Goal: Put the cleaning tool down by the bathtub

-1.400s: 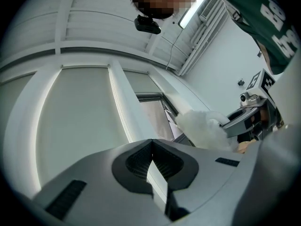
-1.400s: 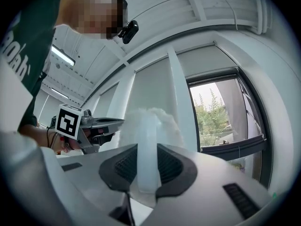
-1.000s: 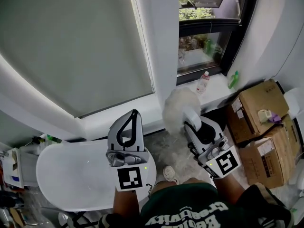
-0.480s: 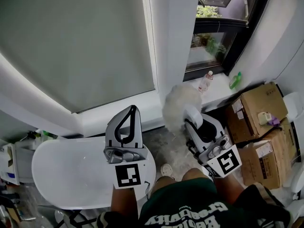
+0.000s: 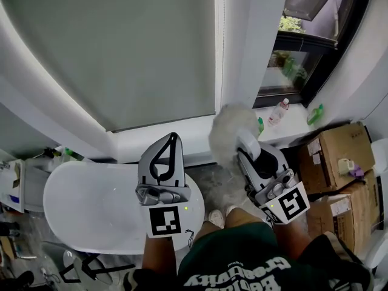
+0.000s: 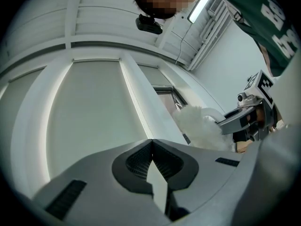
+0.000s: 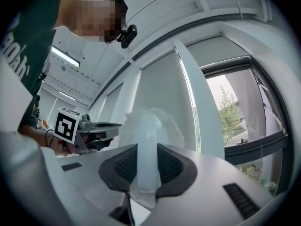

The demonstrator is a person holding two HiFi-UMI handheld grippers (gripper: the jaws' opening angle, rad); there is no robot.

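Note:
The cleaning tool is a fluffy white duster on a pale translucent handle. My right gripper is shut on that handle, with the fluffy head standing up beyond the jaws, raised in front of the window wall. The white bathtub lies below at the left. My left gripper hovers over the tub's right end, shut, its jaws touching at the tips with nothing between them. In the left gripper view the duster shows to the right.
A lowered grey blind and a white pillar fill the wall ahead. On the window sill stand a clear bottle and green bottles. Cardboard boxes stack at the right. Clutter lies left of the tub.
The view has swung to the left, so window and boxes slid right. Both grippers keep their hold and pose; the duster stays raised.

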